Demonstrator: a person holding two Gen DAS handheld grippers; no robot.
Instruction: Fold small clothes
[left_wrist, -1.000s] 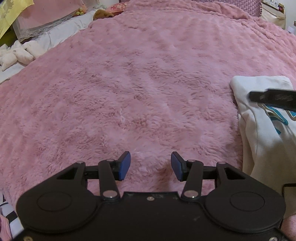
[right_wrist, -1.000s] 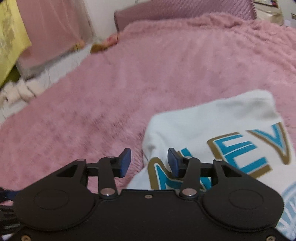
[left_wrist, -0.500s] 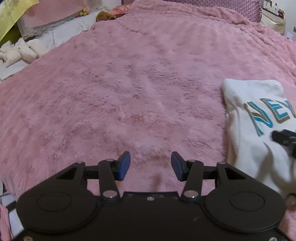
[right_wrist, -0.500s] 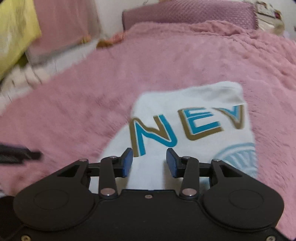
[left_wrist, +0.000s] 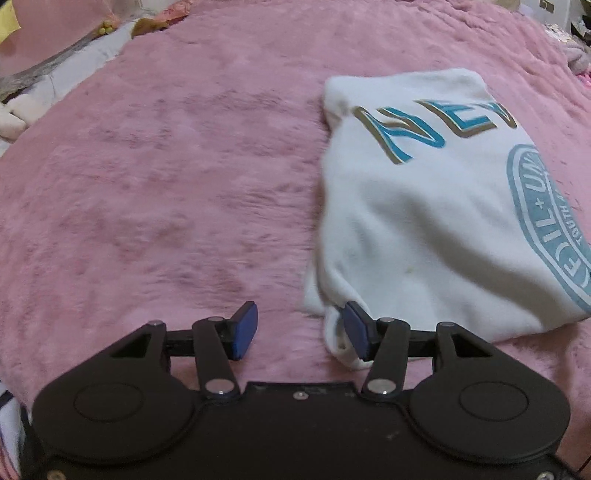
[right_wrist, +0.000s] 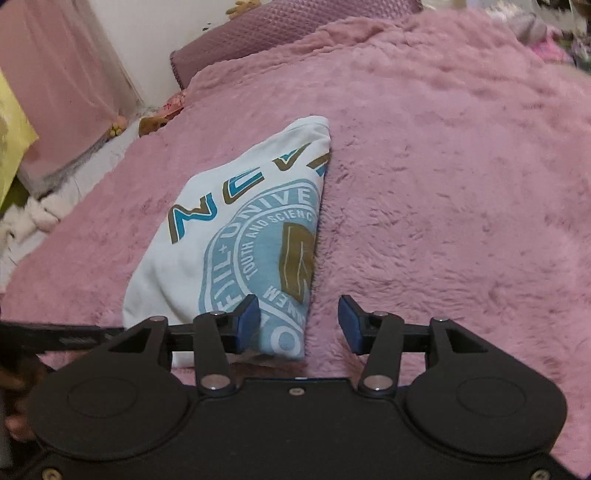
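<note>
Pink fleece blanket covers the whole bed. Nearest, the left gripper and right gripper hover with fingers apart, holding nothing, one at each near corner of the folded white shirt, probably set to lift that edge. Beyond, pillows.

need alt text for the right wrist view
A folded white shirt with a blue round print lies on a fluffy pink blanket. The open right gripper sits at its near right corner; that corner lies between the blue pads.
</note>
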